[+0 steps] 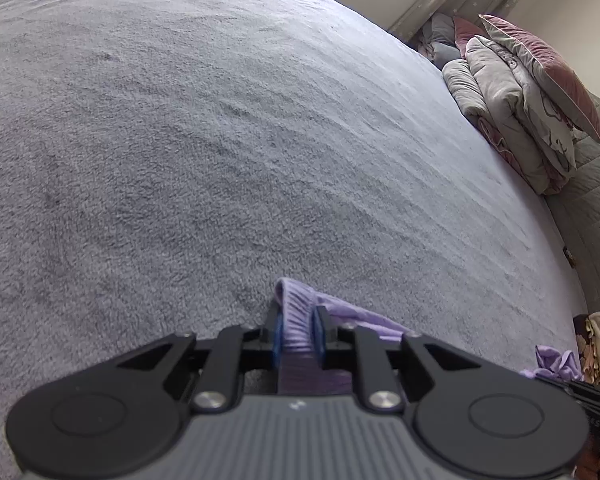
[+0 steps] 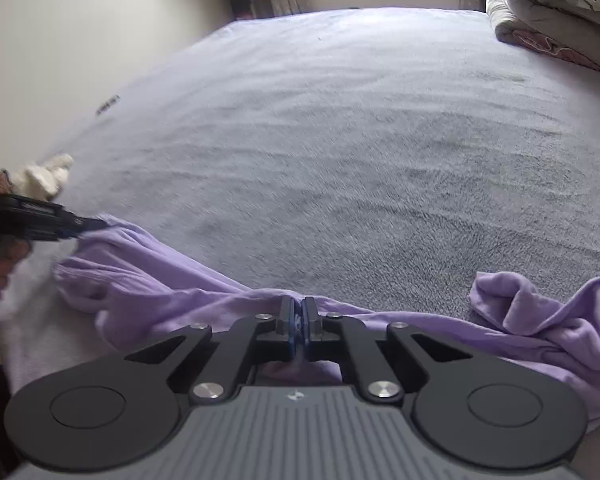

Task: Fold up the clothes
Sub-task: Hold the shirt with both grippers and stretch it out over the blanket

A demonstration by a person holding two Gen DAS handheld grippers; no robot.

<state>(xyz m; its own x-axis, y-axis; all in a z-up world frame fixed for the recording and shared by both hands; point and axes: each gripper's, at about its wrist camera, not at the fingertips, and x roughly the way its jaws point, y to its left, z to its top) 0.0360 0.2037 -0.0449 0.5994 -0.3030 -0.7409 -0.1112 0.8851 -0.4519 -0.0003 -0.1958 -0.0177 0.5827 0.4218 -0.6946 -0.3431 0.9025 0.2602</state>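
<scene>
Each hand-held gripper has a grey ribbed plastic body with a small pale logo at its front edge, flanked by two black round discs. Black angular link arms run forward from silver round-headed screws to two narrow black fingers faced with blue pads. This holds for the left gripper (image 1: 298, 338) and the right gripper (image 2: 299, 326) alike.

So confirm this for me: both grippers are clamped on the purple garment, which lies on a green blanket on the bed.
One thing is wrong: the blanket is grey, not green, as the right wrist view shows. The rest stands: the left gripper is shut on the ribbed edge of the purple garment, and the right gripper is shut on a fold of it.
</scene>
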